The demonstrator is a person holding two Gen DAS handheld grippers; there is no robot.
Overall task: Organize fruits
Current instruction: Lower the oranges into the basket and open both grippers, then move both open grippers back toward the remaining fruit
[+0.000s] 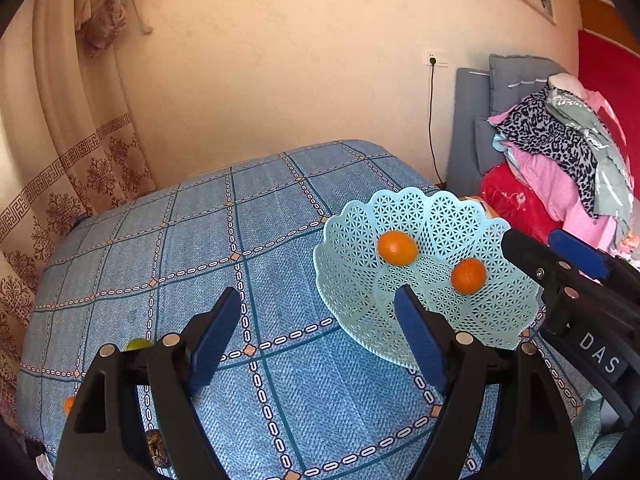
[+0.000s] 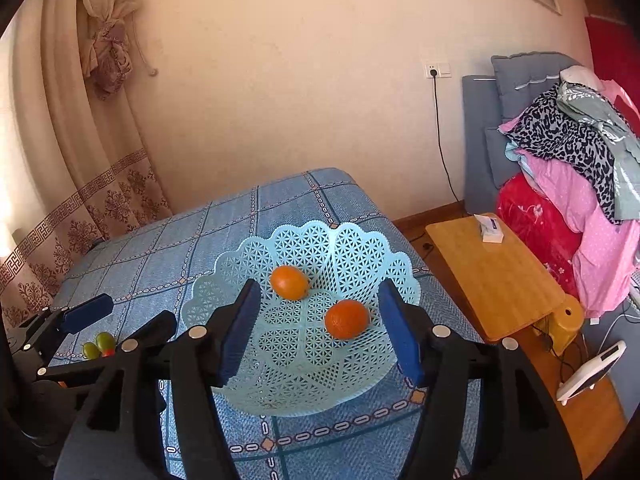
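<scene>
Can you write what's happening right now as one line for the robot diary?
stage: two oranges in basket | left gripper: open, empty | right gripper: open, empty | left over: green fruits on bed

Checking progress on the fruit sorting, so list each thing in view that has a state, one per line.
left gripper: open, nothing between its jaws
right gripper: open, empty, over the basket
basket: upright on the blue bedspread, holding two oranges
far orange: lying in the basket
near orange: lying in the basket, apart from the other
green fruits: on the bedspread, outside the basket
</scene>
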